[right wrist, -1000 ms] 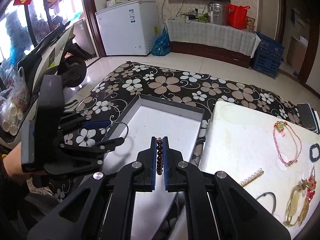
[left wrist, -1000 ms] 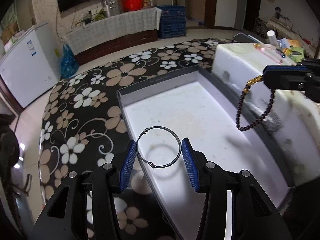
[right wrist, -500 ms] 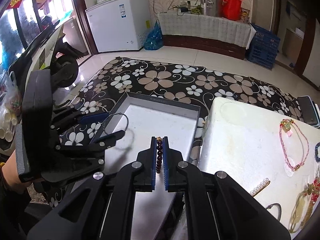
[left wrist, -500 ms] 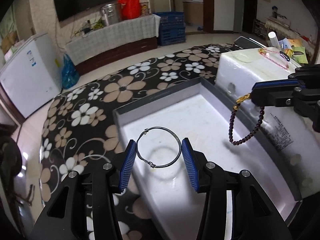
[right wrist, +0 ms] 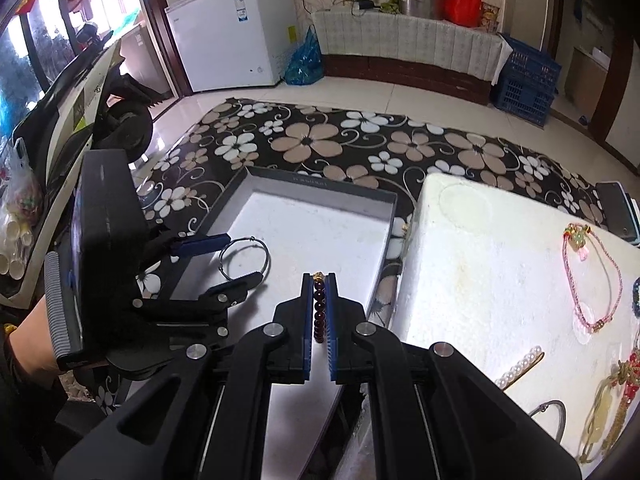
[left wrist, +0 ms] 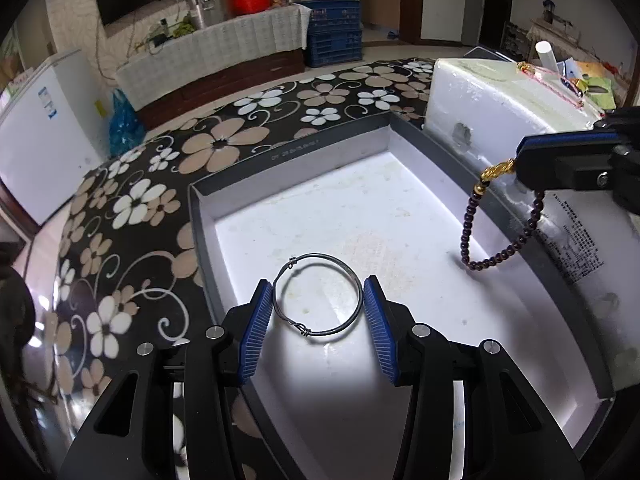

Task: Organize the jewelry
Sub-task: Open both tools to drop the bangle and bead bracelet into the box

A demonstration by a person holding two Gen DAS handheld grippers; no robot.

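My left gripper [left wrist: 319, 300] is shut on a thin silver wire bangle [left wrist: 348, 264] and holds it just above the white floor of a shallow grey box [left wrist: 288, 152]. The bangle also shows in the right wrist view [right wrist: 264, 254]. My right gripper [right wrist: 319, 280] is shut on a dark red bead bracelet [right wrist: 319, 308] with a gold bead. In the left wrist view that bracelet [left wrist: 480, 260] hangs from the right gripper [left wrist: 516, 166] over the box's right side.
A white foam block [right wrist: 480, 272] right of the box carries a pink cord bracelet [right wrist: 592, 280], a pearl clip [right wrist: 520, 364], a silver bangle [right wrist: 552, 412] and a jade pendant [right wrist: 604, 408]. A phone [right wrist: 618, 212] lies at its far corner. The floral tablecloth [right wrist: 312, 140] surrounds the box.
Both grippers have come closer over the box, each still holding its piece. The bead bracelet now hangs lower, near the box's right wall.
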